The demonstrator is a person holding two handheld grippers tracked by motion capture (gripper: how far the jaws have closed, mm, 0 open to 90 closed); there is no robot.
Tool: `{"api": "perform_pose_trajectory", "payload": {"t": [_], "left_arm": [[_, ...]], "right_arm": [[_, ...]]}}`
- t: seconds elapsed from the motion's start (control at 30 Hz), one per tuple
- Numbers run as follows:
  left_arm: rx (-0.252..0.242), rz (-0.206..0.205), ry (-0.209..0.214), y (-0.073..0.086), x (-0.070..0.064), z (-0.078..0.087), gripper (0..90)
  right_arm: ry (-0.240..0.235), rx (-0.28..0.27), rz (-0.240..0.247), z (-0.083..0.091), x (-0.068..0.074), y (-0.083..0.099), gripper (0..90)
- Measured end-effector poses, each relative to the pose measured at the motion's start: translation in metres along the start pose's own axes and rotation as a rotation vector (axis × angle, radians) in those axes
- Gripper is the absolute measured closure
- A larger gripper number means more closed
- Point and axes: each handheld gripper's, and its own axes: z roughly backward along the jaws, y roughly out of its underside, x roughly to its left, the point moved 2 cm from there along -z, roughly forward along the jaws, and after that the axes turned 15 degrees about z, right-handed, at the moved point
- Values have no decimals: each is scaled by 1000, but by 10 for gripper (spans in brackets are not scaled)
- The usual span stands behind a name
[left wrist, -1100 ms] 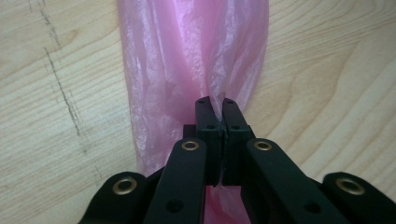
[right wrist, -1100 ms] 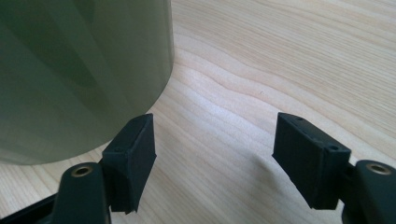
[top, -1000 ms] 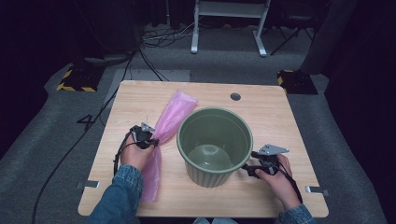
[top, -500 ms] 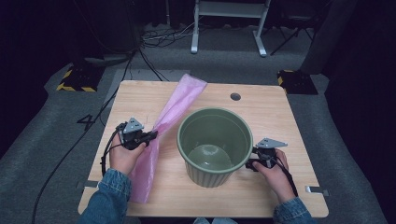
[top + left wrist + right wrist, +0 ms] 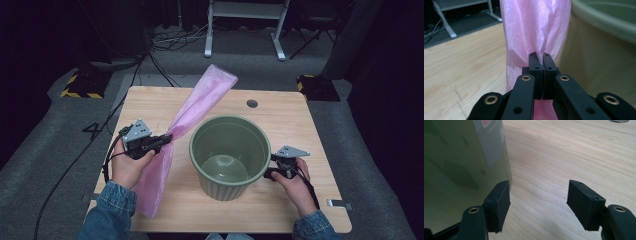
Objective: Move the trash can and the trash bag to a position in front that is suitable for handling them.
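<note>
High view: pink bag [image 5: 192,117] lifted beside the green bucket [image 5: 229,155] on the tabletop [image 5: 295,120].
The left gripper [image 5: 167,138] has its fingers clamped tight on the bag; the right gripper [image 5: 270,166] rests with fingers spread wide, empty, beside the bucket's wall.

Bright light is falling on the table while the room around it is sitting in near darkness.
Overhead light is washing the wooden table [image 5: 300,125] evenly, and the green bucket [image 5: 227,150] is casting only a soft shadow at its base. The pink bag [image 5: 534,30] is glowing, its crinkles catching small highlights. In the gripper views the black jaws are looking soft and slightly blurred up close, and the bucket's wall [image 5: 454,165] is showing a dull sheen.
</note>
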Motion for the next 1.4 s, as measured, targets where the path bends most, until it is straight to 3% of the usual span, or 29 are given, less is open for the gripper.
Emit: {"api": "perform_pose_trajectory", "payload": {"t": [0.17,0.23,0.37,0.6,0.83,1.4], "left_arm": [[-25,-27,58,-15,-8,7,890],[-21,-58,88,-25,-13,10,890],[-20,-88,112,-34,-20,12,891],[-26,-103,152,-50,-32,10,890],[-24,-149,223,-72,-56,2,890],[-26,-218,327,-106,-90,-23,891]], "right_arm": [[16,-1,16,12,0,1,352],[20,-5,13,16,-1,3,353],[31,-3,2,23,0,8,355],[40,-4,-33,35,3,18,364],[63,6,-58,47,6,29,364],[120,9,-96,75,8,46,363]]}}
